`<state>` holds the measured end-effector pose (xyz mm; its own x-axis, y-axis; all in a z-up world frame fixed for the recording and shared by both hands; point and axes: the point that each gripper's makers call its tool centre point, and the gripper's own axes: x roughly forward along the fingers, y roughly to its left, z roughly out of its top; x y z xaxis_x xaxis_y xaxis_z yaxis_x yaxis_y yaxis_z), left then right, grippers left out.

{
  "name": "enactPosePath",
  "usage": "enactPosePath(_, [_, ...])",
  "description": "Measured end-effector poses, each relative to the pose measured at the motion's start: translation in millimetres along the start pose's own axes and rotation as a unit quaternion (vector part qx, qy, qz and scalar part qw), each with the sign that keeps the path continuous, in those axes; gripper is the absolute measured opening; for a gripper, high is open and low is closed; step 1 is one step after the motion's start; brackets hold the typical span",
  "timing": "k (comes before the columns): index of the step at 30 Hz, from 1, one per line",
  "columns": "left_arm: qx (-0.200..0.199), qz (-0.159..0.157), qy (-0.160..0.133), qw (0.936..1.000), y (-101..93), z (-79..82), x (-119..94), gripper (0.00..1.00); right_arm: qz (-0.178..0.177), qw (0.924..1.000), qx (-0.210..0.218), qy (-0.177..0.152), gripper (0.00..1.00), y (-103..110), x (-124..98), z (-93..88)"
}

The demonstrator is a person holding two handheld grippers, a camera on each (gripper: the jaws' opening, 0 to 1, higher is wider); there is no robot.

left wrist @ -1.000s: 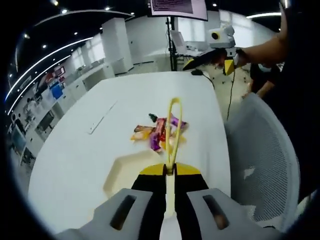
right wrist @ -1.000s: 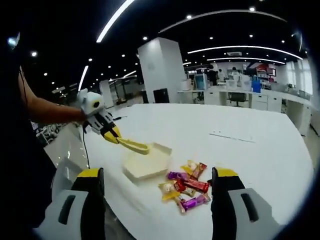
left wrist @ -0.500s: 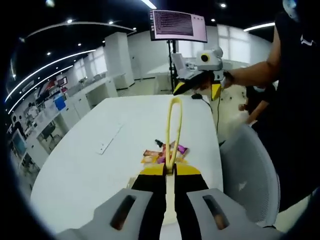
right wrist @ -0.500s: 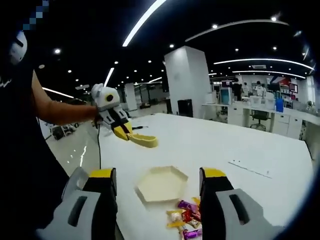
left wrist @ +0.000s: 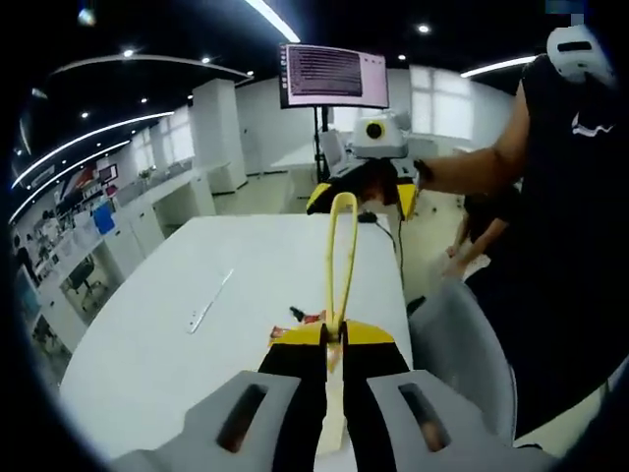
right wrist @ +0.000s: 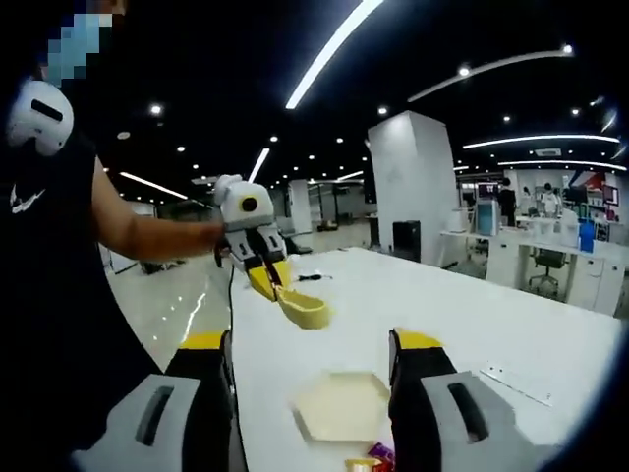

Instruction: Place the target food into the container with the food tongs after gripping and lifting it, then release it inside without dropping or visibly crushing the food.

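The small wrapped snacks (left wrist: 307,321), in red, orange and purple wrappers, lie on the white bench (left wrist: 177,344) just past the left hand-held gripper's tips; in the right gripper view only a scrap of them (right wrist: 371,456) peeps up at the bottom edge. Just beside them on the bench sits the pale cream hexagonal tray (right wrist: 341,406), shallow and with nothing in it.

The yellow looped food tongs (left wrist: 339,258) stand up from the left hand-held gripper (left wrist: 334,346), whose black, yellow-tipped jaws are pressed tight around the tongs' handle. In the right gripper view that same left hand-held gripper (right wrist: 263,265) is held in the air above the bench at the end of a bare arm, with the tongs (right wrist: 303,311) slanting down from it and hanging clear of the tray.

The right hand-held gripper (right wrist: 307,346) has its jaws spread wide with nothing between them; in the left gripper view it (left wrist: 362,194) is raised beyond the far end of the bench. A flat silver strip (left wrist: 209,303) lies further along the bench. A grey mesh chair back (left wrist: 460,344) stands beside the bench.
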<state>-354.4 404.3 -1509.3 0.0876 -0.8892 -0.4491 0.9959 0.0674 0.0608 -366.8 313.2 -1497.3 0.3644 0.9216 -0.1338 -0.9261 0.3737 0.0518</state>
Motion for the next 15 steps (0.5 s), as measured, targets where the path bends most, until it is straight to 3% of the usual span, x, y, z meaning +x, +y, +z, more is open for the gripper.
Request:
enactPosePath(7, [0.005, -0.020, -0.009, 0.9997, -6.3, 14.8, 4, 0.00, 0.027, 0.9995, -0.011, -0.012, 0.54, 12, 15, 9.6])
enactPosePath(15, [-0.001, -0.038, -0.015, 0.9992, -15.2, 17.5, 11, 0.00, 0.061, 0.9980, 0.000, -0.020, 0.47, 23, 26, 13.7])
